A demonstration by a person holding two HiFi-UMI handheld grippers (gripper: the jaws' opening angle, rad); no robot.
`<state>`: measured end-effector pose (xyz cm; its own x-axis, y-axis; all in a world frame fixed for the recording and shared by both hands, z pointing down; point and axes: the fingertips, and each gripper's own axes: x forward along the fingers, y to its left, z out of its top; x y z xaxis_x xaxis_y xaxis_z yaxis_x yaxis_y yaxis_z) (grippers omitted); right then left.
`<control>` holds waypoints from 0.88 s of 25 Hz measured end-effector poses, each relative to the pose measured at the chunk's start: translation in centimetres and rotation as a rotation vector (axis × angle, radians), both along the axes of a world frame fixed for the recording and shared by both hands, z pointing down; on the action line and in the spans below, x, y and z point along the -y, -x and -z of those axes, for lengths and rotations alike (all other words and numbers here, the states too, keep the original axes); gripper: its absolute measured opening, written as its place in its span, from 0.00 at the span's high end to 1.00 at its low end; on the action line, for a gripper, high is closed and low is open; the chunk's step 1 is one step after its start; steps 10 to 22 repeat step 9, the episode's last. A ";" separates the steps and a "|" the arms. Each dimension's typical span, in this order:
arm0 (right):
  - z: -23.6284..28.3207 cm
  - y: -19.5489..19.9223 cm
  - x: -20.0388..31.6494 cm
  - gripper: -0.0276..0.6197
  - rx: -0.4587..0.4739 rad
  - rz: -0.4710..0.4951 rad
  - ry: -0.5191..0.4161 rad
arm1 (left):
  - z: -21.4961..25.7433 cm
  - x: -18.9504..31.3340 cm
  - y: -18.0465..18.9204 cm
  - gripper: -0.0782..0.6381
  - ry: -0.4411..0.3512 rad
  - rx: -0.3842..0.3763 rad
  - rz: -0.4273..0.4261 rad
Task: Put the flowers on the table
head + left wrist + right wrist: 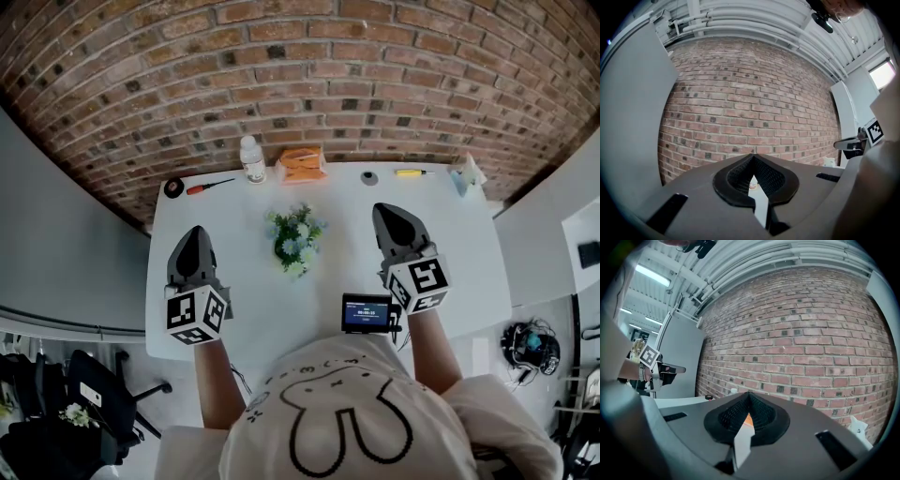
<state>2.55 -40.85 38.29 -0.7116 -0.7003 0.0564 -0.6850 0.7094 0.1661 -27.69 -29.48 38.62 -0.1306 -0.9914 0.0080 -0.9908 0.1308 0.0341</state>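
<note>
A small bunch of pale flowers with green leaves (295,240) lies on the white table (244,309) near its middle. My left gripper (193,234) hovers over the table's left side, jaws shut and empty, well left of the flowers. My right gripper (390,212) hovers right of the flowers, its jaws together with nothing between them. In the left gripper view the tips (753,156) meet against the brick wall. In the right gripper view the tips (749,394) meet too. The flowers do not show in either gripper view.
Along the table's far edge stand a white bottle (251,158), an orange pack (302,164), a red-handled screwdriver (208,187), a black tape roll (173,187), a yellow tool (412,172). A small screen device (367,312) sits at the near edge. A brick wall (300,75) rises behind.
</note>
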 end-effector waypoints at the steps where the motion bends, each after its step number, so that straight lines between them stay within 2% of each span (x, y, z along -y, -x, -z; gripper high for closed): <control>1: 0.0 0.0 0.0 0.93 0.001 0.001 0.000 | 0.0 0.0 -0.1 0.88 -0.001 0.001 -0.002; 22: 0.0 -0.2 -0.5 0.93 -0.008 0.010 0.007 | 0.1 -0.1 -0.8 0.88 0.010 0.009 -0.024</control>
